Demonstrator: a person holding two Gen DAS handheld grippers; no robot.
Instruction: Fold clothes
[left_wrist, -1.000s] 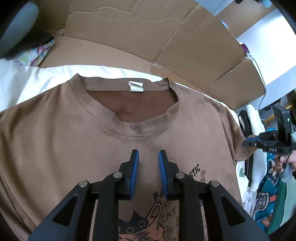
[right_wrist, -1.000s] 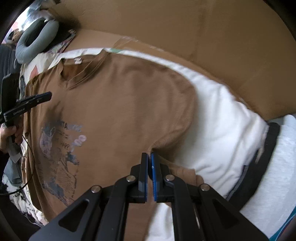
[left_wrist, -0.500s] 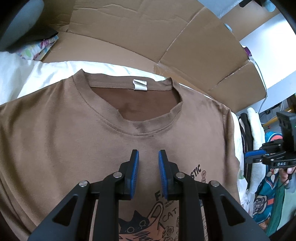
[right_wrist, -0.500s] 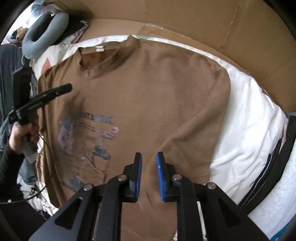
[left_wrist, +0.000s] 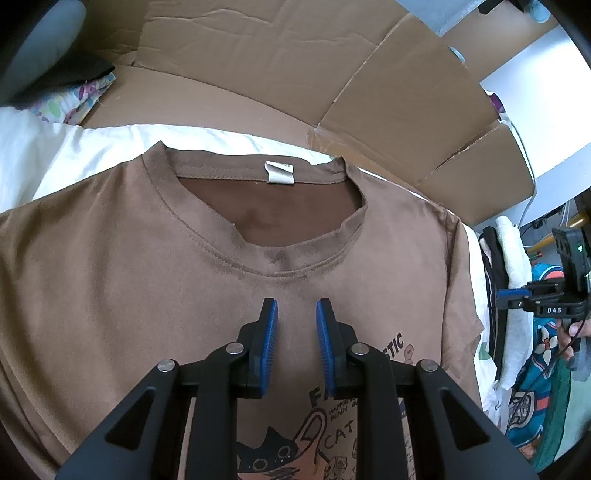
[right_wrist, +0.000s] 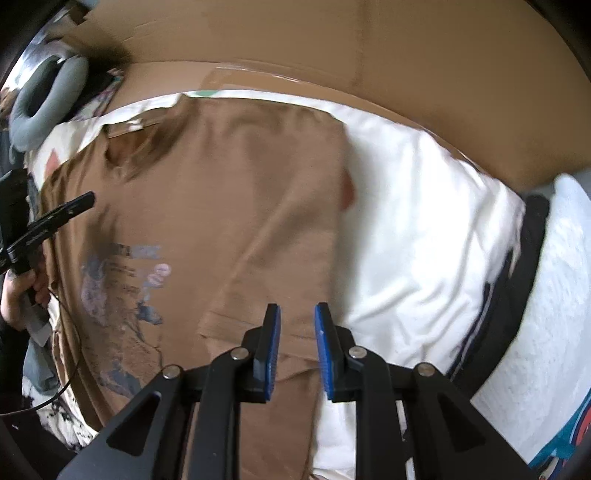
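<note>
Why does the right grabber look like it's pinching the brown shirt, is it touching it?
Cannot tell. In the right wrist view the right gripper is opening with nothing between its fingers, but whether the tips rest on the brown shirt is unclear.

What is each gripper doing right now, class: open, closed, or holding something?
Left gripper: open, holding nothing, above the brown T-shirt.
Right gripper: opening, nothing between its pads, over the folded sleeve.

Black left gripper (left_wrist: 293, 332), blue ribbed pads (left_wrist: 269, 341), silver screws.
</note>
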